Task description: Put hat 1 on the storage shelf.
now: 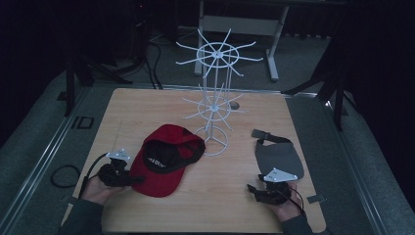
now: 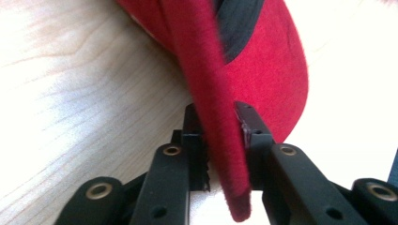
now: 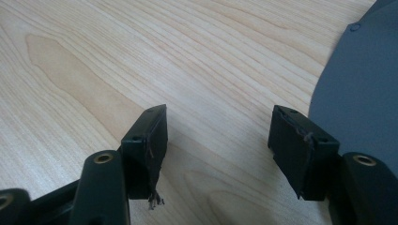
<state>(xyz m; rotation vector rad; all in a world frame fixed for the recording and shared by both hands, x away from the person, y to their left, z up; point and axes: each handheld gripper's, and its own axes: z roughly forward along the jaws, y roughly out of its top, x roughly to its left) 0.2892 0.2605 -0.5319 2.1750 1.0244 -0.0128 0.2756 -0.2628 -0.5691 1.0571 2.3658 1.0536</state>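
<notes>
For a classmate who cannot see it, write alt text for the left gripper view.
The left gripper pinches the brim edge of a red cap between its two black jaws. The cap lies on a pale wooden table.

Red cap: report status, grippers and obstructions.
Left gripper clamped on red cap brim. Right gripper open, empty, beside grey cap. White wire rack stands just behind the red cap.
</notes>
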